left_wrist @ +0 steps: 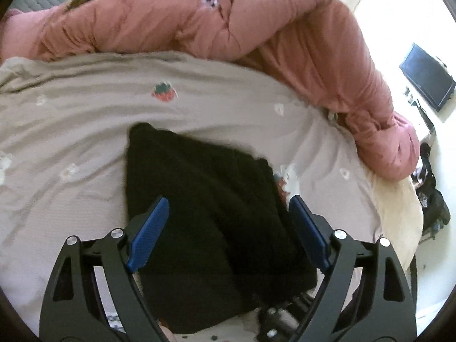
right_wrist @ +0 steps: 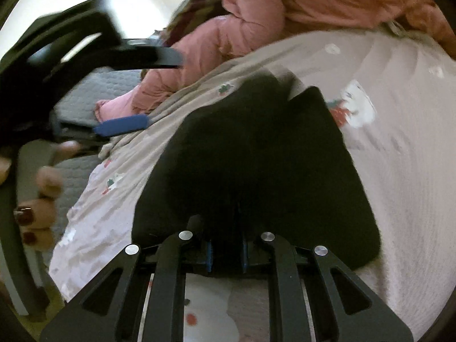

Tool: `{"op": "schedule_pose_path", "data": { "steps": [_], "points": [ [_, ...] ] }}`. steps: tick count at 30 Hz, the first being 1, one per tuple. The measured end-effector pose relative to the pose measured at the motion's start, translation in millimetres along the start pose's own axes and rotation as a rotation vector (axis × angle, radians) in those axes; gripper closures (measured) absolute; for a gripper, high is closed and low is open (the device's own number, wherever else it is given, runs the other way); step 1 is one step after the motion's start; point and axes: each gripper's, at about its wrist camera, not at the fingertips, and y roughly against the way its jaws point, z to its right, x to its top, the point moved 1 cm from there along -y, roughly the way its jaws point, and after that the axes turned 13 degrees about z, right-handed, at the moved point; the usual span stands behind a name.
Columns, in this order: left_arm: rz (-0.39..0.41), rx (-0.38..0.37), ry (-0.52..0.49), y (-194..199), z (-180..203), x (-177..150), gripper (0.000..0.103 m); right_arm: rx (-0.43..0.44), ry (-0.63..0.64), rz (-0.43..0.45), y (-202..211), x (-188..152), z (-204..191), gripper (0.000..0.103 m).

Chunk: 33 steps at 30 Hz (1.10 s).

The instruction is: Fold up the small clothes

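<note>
The right tongs (right_wrist: 226, 256) pinch the near hem of the black garment (left_wrist: 211, 199) lying on the bed (left_wrist: 71, 119), the left tongs (left_wrist: 228, 216) spread above it; soft, light, floppy cloth, best gripped at corners.

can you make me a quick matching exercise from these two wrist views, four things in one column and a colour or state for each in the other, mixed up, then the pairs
Things:
1. left gripper
2. right gripper
3. puffy quilt
4. bed sheet

States or colours:
A. pink, bunched at the far side of the bed
B. shut on the black garment
C. pale, printed with strawberries and flowers
D. open, blue pads apart over the black garment

Pairs: 1-D, 2-B, 3-A, 4-C
</note>
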Motion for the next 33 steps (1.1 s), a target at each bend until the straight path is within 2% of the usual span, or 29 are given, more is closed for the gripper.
{"op": "schedule_pose_path", "data": {
  "steps": [3, 9, 10, 12, 13, 15, 18, 20, 23, 26, 28, 29, 31, 33],
  "points": [
    [0.023, 0.074, -0.027, 7.1, -13.9, -3.4, 0.024, -0.009, -0.031, 0.0, 8.4, -1.7, 8.1, 0.088],
    [-0.011, 0.169, -0.056, 1.0, -45.7, -35.8, 0.024, 0.011, -0.06, -0.013, 19.8, 0.4, 18.1, 0.071],
    [-0.023, 0.172, -0.05, -1.1, -50.2, -41.5, 0.024, 0.038, -0.073, -0.022, 19.5, 4.1, 19.3, 0.068],
    [-0.052, 0.165, -0.033, -3.9, -60.2, -53.7, 0.024, 0.055, -0.095, -0.019, 23.8, 8.2, 22.8, 0.044],
    [-0.054, 0.155, -0.025, -3.3, -61.7, -56.9, 0.024, 0.07, -0.11, -0.021, 24.4, 12.0, 24.4, 0.039],
    [-0.054, 0.131, -0.006, -1.3, -64.5, -61.8, 0.024, 0.097, -0.136, -0.031, 24.7, 19.3, 25.5, 0.037],
    [-0.051, 0.12, -0.002, 0.8, -65.8, -63.1, 0.024, 0.08, -0.171, -0.042, 20.4, 33.0, 30.0, 0.031],
    [-0.05, 0.118, -0.001, 1.6, -65.3, -63.5, 0.024, 0.084, -0.188, -0.079, 8.0, 44.2, 33.8, 0.027],
    [-0.047, 0.118, -0.007, 0.9, -63.1, -64.7, 0.024, 0.074, -0.182, -0.146, -14.9, 56.7, 35.3, 0.027],
    [-0.045, 0.118, -0.015, 1.0, -62.1, -64.5, 0.024, 0.054, -0.182, -0.172, -30.8, 61.5, 36.9, 0.029],
    [-0.045, 0.12, -0.024, 1.6, -60.8, -64.5, 0.024, 0.04, -0.175, -0.181, -36.2, 61.1, 38.6, 0.046],
    [-0.044, 0.119, -0.026, 2.0, -60.0, -64.4, 0.024, 0.03, -0.166, -0.18, -37.2, 60.1, 39.6, 0.051],
    [-0.045, 0.116, -0.027, 2.3, -59.4, -64.2, 0.024, 0.028, -0.15, -0.168, -36.8, 59.2, 39.1, 0.07],
    [-0.044, 0.115, -0.03, 2.8, -58.6, -63.7, 0.024, 0.032, -0.125, -0.147, -33.6, 60.0, 36.4, 0.074]
  ]
}}
